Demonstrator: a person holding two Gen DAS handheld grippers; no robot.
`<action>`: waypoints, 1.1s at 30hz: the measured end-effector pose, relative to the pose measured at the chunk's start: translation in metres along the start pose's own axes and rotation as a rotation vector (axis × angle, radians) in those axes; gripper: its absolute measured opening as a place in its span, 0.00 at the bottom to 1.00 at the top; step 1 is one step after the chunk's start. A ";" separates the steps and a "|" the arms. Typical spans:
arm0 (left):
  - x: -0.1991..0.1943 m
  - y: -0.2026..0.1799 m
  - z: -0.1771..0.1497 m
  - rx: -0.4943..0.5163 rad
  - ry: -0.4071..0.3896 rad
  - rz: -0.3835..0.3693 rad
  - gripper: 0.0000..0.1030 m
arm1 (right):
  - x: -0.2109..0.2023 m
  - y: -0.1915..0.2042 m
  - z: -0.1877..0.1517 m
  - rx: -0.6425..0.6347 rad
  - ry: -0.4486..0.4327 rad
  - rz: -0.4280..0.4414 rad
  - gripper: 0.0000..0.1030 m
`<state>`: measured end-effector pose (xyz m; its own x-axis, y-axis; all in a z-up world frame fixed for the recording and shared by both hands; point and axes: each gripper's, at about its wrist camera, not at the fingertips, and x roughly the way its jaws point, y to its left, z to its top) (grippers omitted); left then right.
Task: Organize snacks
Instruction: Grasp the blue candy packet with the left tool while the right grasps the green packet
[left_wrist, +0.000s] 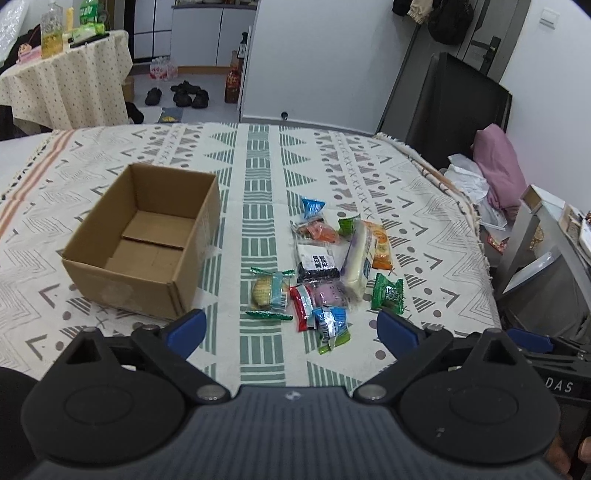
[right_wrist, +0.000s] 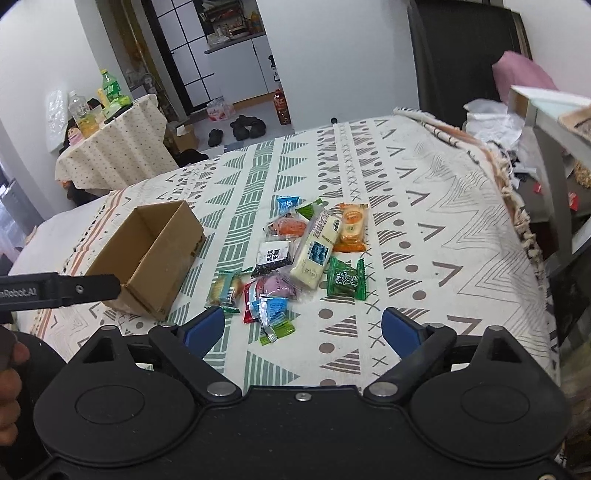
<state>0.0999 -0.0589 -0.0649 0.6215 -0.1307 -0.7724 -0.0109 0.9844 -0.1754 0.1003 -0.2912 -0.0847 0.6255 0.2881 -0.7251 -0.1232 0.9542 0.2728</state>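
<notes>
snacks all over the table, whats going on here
A person holds a two-finger gripper in each hand over a patterned tablecloth. The left gripper and right gripper are both open and hold nothing. A pile of wrapped snacks lies loose on the cloth, beside an open cardboard box that looks empty. No snack has been packed into it yet.

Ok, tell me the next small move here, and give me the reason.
Probably lower the left gripper onto the blue-and-green packet at the near edge of the snack pile and close on it. Both grippers are open and hold nothing, the cardboard box sits open with nothing inside, and that packet lies closest, just ahead of the left fingertips. The right gripper hovers equally free.
</notes>
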 end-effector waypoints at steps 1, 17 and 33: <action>0.005 -0.001 0.001 -0.004 0.008 0.000 0.95 | 0.004 -0.003 0.000 0.011 0.006 0.001 0.88; 0.088 -0.016 0.002 -0.066 0.144 0.014 0.79 | 0.062 -0.045 0.005 0.175 0.069 0.025 0.77; 0.165 -0.039 -0.002 -0.108 0.262 0.039 0.61 | 0.111 -0.073 0.012 0.309 0.130 0.063 0.63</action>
<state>0.2017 -0.1194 -0.1868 0.3950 -0.1325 -0.9091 -0.1230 0.9730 -0.1952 0.1876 -0.3302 -0.1777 0.5183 0.3728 -0.7696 0.0934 0.8699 0.4843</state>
